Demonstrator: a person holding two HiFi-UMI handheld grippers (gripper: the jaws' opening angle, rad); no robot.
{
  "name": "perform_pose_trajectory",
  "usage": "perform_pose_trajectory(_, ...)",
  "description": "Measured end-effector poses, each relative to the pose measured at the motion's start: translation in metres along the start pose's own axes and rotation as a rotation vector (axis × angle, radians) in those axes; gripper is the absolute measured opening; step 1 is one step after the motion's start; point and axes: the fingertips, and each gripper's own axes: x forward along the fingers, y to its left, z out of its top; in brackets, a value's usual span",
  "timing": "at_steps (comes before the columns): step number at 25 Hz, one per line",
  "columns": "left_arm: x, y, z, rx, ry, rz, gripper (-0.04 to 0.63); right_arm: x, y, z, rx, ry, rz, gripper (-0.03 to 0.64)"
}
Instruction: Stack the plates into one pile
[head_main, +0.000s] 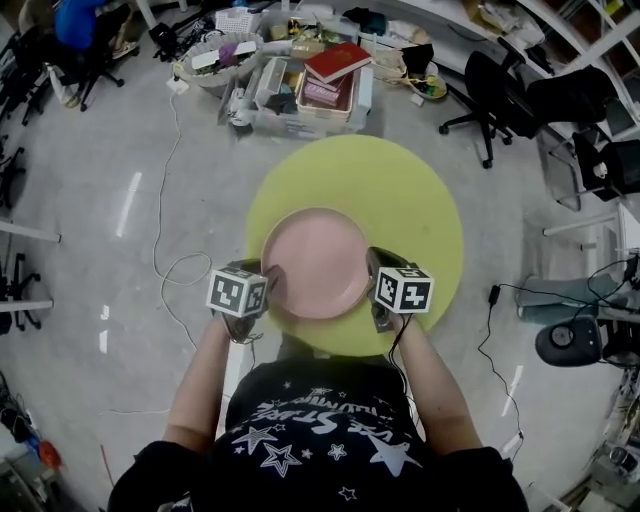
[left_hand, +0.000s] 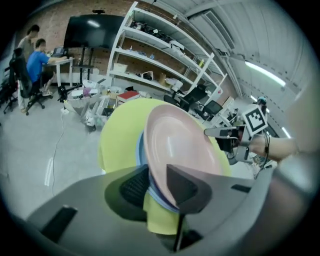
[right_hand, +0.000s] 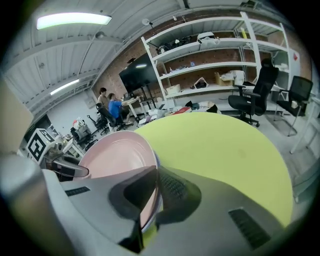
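beyond the pink plate (head_main: 318, 262) the yellow table (head_main: 420, 200) lies open; crates (head_main: 300, 95) crowd the floor (head_main: 90, 170) behind it.

Blk tee (head_main: 320, 415), white stars; L gripper (head_main: 268, 274), R gripper (head_main: 372, 262) grey.

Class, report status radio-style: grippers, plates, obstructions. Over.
Left gripper, right gripper: both shut on pink plate rim. Pink plate atop blue plate on yellow table. Nothing obstructing.

We saw a pink plate (head_main: 317, 262) nested face up on a blue plate (left_hand: 140, 152) — just the blue rim showed under it. The pair sat at the round yellow-green table's (head_main: 420, 200) near side.
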Motion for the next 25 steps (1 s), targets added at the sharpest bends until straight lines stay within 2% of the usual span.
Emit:
perform_pose_trajectory(2, 0.0, 0.001, 0.002, 0.044, 0.0, 0.053, 0.118, 0.001, -0.003, -0.002, -0.009, 0.001, -0.021, 0.023)
perform_pose_trajectory(4, 0.0, 0.003, 0.004, 0.088, -0.012, 0.108, 0.183, 0.0, -0.005, -0.002, -0.015, -0.005, -0.036, 0.023)
perform_pose_trajectory(6, 0.001, 0.0, 0.004, 0.124, -0.017, 0.121, 0.19, -0.001, -0.005, -0.001, -0.02, -0.011, -0.045, 0.023)
perform_pose_trajectory(10, 0.002, -0.005, 0.001, 0.126, -0.017, 0.093, 0.212, -0.004, -0.004, 0.0, -0.031, -0.031, -0.073, 0.023)
perform_pose_trajectory(15, -0.009, -0.003, 0.003, 0.121, -0.066, 0.087, 0.212, -0.015, -0.003, -0.001, -0.081, -0.053, -0.154, 0.025)
perform_pose_trajectory(20, -0.019, -0.008, -0.008, 0.11, -0.098, 0.041, 0.212, -0.041, -0.009, -0.012, -0.066, -0.089, -0.223, 0.031)
perform_pose_trajectory(25, -0.023, -0.014, -0.02, 0.142, -0.099, -0.004, 0.212, -0.047, 0.002, -0.049, -0.052, -0.025, -0.198, 0.03)
